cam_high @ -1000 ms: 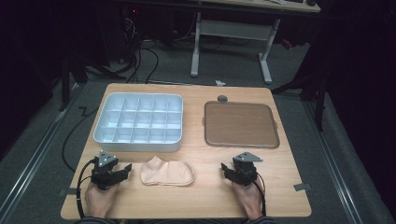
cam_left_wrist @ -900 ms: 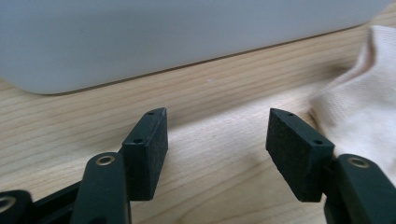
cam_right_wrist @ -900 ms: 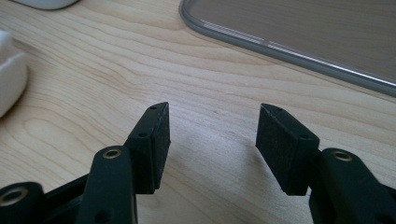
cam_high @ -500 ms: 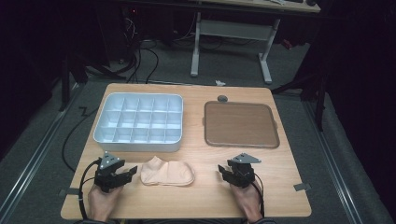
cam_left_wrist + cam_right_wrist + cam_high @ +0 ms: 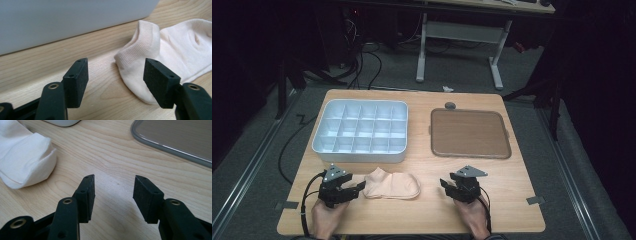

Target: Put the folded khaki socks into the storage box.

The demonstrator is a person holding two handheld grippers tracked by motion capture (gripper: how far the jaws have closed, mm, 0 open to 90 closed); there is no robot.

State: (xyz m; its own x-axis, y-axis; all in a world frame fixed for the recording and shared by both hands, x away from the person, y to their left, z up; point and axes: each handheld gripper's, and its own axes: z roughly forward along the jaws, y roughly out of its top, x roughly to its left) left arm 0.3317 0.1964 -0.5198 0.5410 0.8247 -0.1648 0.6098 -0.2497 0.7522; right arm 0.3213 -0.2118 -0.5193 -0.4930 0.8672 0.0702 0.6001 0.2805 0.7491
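Observation:
A pale peach ankle sock (image 5: 392, 185) lies flat near the table's front edge, between my two grippers. My left gripper (image 5: 357, 189) stands open just left of the sock's ribbed cuff (image 5: 140, 47); its right fingertip (image 5: 160, 80) overlaps the sock's edge in the left gripper view. My right gripper (image 5: 446, 185) is open over bare wood, a short way right of the sock's toe (image 5: 27, 160). Nothing is between either pair of jaws (image 5: 113, 195).
A white compartment box (image 5: 360, 131) sits at the back left, its wall (image 5: 62, 17) close ahead of the left gripper. A brown tray lid (image 5: 469, 133) with a grey rim (image 5: 160, 145) lies at the back right. A small dark knob (image 5: 450, 105) rests behind it.
My left gripper has edged right toward the sock's cuff. The right gripper has barely shifted. The sock lies as before.

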